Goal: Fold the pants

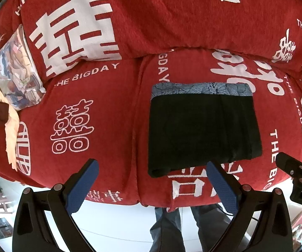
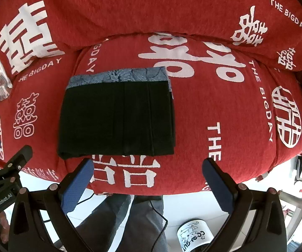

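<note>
The pants point(image 1: 203, 130) are seen folded into a compact rectangle. They are laid flat on the right seat cushion of a sofa point(image 1: 109, 126) covered in red fabric printed with white characters and the words "THE BIGDAY". The visible folded layer is black. A strip of blue-grey patterned cloth point(image 1: 201, 89) is exposed along the far edge, toward the backrest. In the right wrist view the same bundle point(image 2: 117, 117) is shown left of centre, with vertical creases across the black layer.

The left gripper point(image 1: 153, 185) is held at the front edge of the seat. Its blue-padded fingers point(image 1: 81, 187) are spread wide apart, and nothing is held between them. The near edge of the pants is seen just beyond the right-hand fingertip; contact cannot be determined.

The right gripper point(image 2: 147, 183) is likewise held at the front edge of the cushion. Its fingers point(image 2: 77, 185) are spread wide apart and nothing is gripped. The near edge of the pants is seen close to the left-hand fingertip.

A printed cushion point(image 1: 17, 69) is propped at the left end of the sofa, with a pale cloth point(image 1: 11, 134) beneath it. A white mug point(image 2: 194, 236) with black markings is seen on the floor below the seat. A black cable point(image 2: 159, 216) is seen running across the floor.
</note>
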`<state>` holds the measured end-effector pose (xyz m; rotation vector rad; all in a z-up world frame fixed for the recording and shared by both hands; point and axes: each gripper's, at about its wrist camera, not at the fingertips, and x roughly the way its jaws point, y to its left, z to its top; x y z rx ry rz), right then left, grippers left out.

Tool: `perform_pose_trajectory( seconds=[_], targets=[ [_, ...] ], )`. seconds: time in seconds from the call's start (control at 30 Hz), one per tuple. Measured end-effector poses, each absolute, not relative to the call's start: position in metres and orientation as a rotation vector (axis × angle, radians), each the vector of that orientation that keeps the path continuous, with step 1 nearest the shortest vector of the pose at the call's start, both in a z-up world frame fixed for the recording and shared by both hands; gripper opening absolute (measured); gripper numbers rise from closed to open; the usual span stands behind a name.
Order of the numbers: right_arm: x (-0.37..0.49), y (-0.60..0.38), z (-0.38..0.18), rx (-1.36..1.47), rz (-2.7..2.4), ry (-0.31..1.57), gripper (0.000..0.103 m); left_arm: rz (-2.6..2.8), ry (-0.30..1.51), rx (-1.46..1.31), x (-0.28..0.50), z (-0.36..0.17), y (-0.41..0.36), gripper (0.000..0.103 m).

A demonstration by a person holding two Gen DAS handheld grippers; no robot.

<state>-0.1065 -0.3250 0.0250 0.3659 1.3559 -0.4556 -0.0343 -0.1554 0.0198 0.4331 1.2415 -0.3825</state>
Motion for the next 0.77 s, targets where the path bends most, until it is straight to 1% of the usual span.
perform_pose_trajectory(
  seconds=[0.77],
  targets=[
    [-0.1062,-0.3236,0.0188,0.368,-0.449,1.365,0.103,-0.389,1.227,0.429,-0.0382,0.0199,-0.1550,0.103]
  ],
)
